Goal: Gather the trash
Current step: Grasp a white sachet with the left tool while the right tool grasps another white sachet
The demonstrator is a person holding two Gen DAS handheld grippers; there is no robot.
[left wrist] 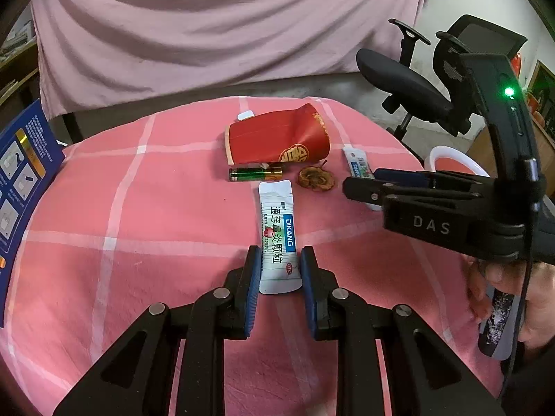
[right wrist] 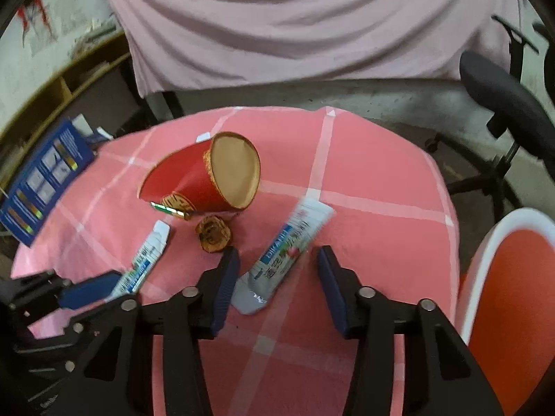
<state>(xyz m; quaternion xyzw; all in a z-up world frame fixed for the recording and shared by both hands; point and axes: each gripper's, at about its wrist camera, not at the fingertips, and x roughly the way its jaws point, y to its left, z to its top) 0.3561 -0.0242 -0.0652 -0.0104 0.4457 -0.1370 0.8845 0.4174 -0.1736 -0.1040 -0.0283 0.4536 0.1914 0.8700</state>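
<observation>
The left gripper point(left wrist: 279, 270) clamps the near end of a white sachet point(left wrist: 277, 222) lying on the pink checked bench point(left wrist: 138, 208). The right gripper point(right wrist: 277, 270) stands open around a second sachet point(right wrist: 288, 249), pads clear. Farther off lie a battery point(left wrist: 255, 173) and a crushed red cup point(left wrist: 277, 138).

Both views: soft, even indoor light, moderately bright, no harsh glare. Left wrist view sharp; faint shadows under sachet point(left wrist: 278, 239) and battery point(left wrist: 255, 174); green LED point(left wrist: 509, 91) glows at 2 o'clock. Right wrist view motion-blurred, second sachet point(right wrist: 282, 256) smeared at centre. Fisheye bends tablecloth point(right wrist: 381, 190) edges; dark vignette fills corners at 10 and 2 o'clock.
</observation>
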